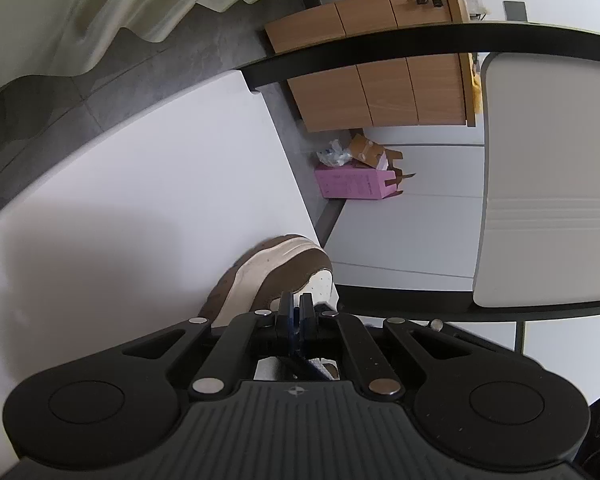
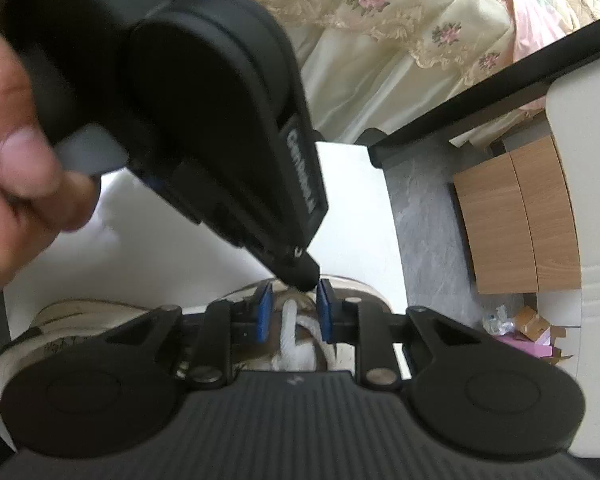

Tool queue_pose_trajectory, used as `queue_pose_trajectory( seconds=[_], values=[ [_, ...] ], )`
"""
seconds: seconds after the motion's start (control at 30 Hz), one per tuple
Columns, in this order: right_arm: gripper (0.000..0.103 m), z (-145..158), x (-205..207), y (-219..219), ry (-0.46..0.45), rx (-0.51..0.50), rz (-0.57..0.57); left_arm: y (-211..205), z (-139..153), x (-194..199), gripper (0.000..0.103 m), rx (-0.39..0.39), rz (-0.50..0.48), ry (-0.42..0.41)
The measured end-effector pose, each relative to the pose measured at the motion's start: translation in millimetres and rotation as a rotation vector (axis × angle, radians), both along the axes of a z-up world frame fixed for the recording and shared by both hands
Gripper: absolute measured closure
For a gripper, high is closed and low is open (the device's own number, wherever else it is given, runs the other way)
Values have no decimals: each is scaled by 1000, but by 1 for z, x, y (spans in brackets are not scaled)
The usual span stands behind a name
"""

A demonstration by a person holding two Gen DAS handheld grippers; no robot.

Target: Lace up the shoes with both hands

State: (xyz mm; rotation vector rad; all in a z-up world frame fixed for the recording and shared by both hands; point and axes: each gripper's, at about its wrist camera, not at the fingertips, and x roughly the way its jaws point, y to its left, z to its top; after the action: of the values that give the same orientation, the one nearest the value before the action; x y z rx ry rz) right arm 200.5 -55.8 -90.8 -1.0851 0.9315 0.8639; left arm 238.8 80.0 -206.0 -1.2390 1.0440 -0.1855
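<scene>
A brown shoe with a thick white sole [image 1: 276, 264] lies on the white table [image 1: 140, 200], right at the table's edge. My left gripper [image 1: 296, 306] is shut just above the shoe. In the right wrist view the left gripper [image 2: 302, 278] comes down from the upper left in a person's hand [image 2: 16, 140]. A white lace [image 2: 288, 320] stands upright from the shoe [image 2: 364, 286] to its tip and seems pinched there. My right gripper [image 2: 294, 312] hangs over the shoe, open. Its blue pads [image 2: 264, 312] flank the lace without pressing on it.
Past the table edge the floor drops away, with a pink box [image 1: 356, 184] and scraps on it. A wooden cabinet [image 1: 380, 80] and a white chair back [image 1: 548, 180] stand beyond. A bed with a floral cover [image 2: 420, 20] lies behind. A pale sole [image 2: 72, 316] shows at left.
</scene>
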Motion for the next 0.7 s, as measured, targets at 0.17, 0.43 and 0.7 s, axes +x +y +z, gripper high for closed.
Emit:
queue_pose_trajectory(
  seconds=[0.17,0.43,0.7],
  values=[
    [81,2,-1,-7,13,-1,-14,17,7,-1,101,6,74,-27],
    [78,1,3,-9,40,72,-80,29,26,0,101,40,96,-102],
    [99,-2,28,-21,142,329,-351,21,45,3,100,214,9,-171]
  ],
)
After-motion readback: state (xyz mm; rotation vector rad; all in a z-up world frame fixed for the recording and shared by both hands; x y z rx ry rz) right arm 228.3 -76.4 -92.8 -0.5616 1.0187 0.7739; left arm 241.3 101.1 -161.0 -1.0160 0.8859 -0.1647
